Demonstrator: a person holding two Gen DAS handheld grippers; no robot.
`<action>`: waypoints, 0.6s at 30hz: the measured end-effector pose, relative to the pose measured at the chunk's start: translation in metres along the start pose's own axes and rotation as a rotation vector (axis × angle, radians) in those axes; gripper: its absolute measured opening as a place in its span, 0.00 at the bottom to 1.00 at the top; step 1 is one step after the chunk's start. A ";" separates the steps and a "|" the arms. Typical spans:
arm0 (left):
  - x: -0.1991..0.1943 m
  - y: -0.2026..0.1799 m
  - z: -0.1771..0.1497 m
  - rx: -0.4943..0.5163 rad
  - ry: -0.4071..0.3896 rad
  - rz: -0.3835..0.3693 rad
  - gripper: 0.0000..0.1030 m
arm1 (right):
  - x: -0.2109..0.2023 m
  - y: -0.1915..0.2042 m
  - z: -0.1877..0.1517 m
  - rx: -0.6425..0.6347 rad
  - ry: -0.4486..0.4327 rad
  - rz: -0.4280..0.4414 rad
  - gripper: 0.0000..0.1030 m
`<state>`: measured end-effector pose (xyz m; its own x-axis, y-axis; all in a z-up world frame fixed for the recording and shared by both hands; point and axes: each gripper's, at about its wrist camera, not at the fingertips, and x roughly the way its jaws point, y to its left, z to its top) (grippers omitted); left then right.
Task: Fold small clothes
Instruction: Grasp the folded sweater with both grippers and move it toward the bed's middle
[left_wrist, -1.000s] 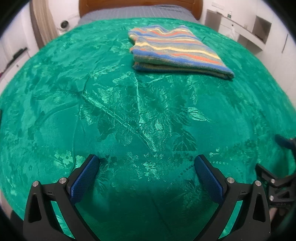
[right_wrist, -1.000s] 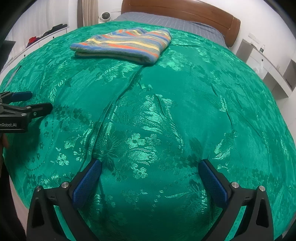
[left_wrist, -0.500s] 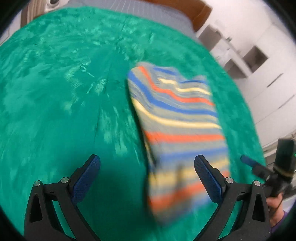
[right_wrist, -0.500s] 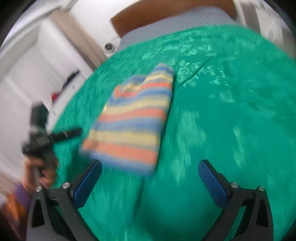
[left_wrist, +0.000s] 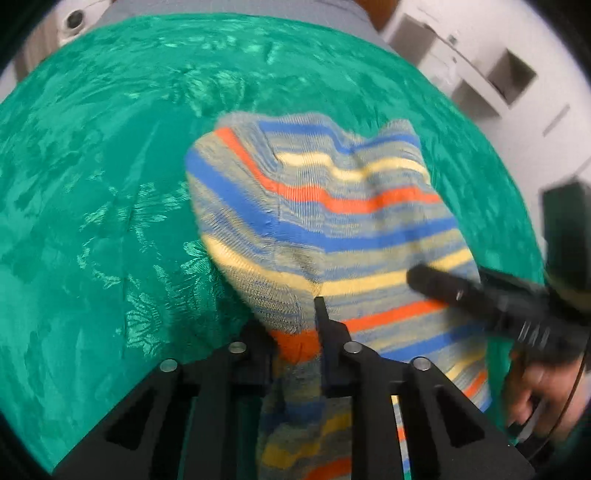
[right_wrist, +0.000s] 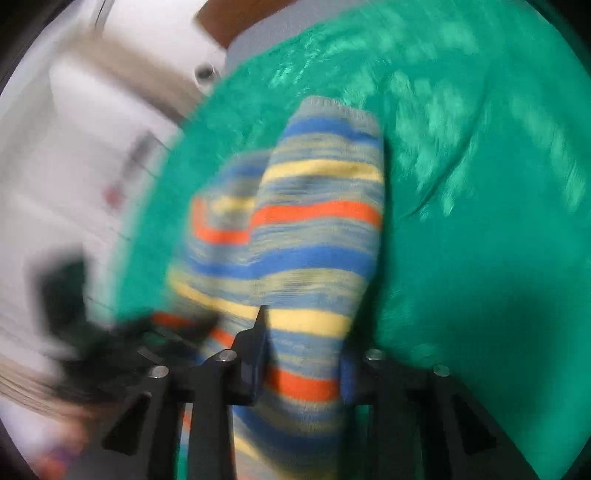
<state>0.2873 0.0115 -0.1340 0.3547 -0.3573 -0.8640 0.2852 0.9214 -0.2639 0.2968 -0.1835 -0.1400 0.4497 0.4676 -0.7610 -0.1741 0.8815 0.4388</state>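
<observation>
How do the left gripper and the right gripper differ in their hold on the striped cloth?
The left gripper pinches a narrow bunch of the striped cloth; the right gripper clamps a wider band of it, so its jaws stand further apart. The left view is fairly sharp; the right is blurred. Both are shut on the cloth above the green bedspread.

Even indoor light is sheening off the green bedspread (left_wrist: 110, 155), with fisheye bending and black vignetting ringing both views. Motion blur is smearing the right wrist view worst around nine o'clock, and a shadow is darkening the bedspread near four o'clock.
</observation>
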 end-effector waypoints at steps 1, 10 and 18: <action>-0.008 -0.004 0.000 0.006 -0.027 0.009 0.15 | -0.006 0.011 -0.001 -0.051 -0.024 -0.043 0.26; -0.082 -0.031 0.015 0.049 -0.214 -0.001 0.19 | -0.078 0.058 0.012 -0.187 -0.239 -0.065 0.24; -0.073 -0.024 -0.042 0.056 -0.211 0.195 0.93 | -0.099 -0.009 -0.022 -0.135 -0.136 -0.333 0.99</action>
<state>0.2169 0.0224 -0.0824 0.5835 -0.2032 -0.7863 0.2401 0.9681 -0.0721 0.2348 -0.2364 -0.0785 0.6117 0.1488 -0.7770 -0.1081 0.9887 0.1043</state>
